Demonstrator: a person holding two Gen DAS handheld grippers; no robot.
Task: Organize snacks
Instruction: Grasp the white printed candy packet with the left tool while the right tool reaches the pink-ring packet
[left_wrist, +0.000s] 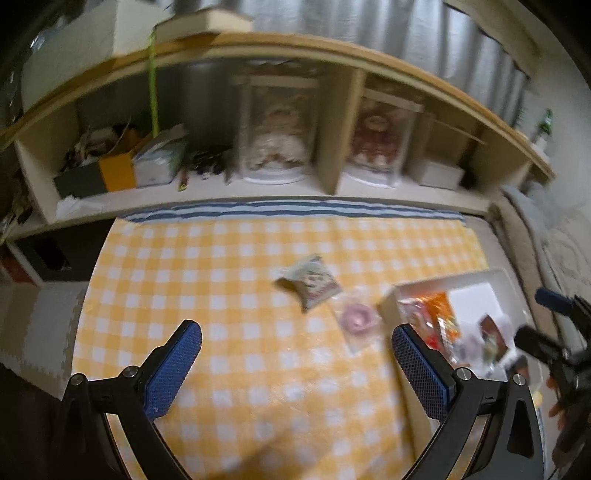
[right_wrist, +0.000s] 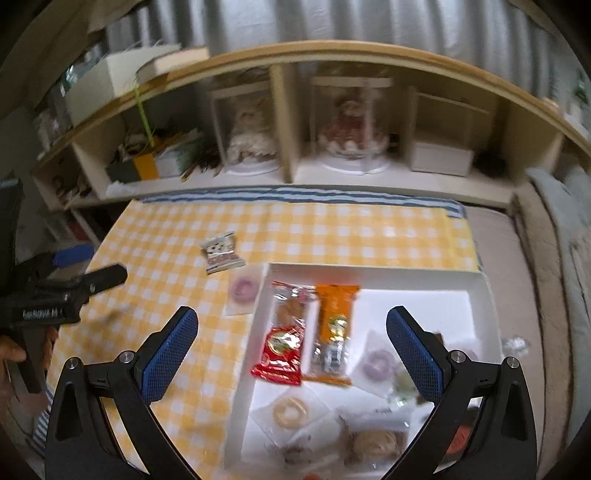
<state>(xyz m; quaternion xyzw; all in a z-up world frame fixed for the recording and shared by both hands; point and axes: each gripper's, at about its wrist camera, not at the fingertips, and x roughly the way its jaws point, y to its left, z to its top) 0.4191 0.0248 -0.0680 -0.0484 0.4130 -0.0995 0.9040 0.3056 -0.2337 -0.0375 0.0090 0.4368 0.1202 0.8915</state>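
Lying outside tray (right_wrist: 480, 284): two snack packets (right_wrist: 222, 252).

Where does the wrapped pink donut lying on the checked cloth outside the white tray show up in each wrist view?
Left wrist: pink donut right of centre, on the cloth just left of the white tray, below-right of the small printed packet.
Right wrist: pink donut centre-left, against the white tray's left wall, below the small printed packet.
Shared landmark: that packet.

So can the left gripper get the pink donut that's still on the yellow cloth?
Probably yes. The left gripper is open, and the wrapped pink donut lies flat on the checked cloth just ahead, with nothing between them.
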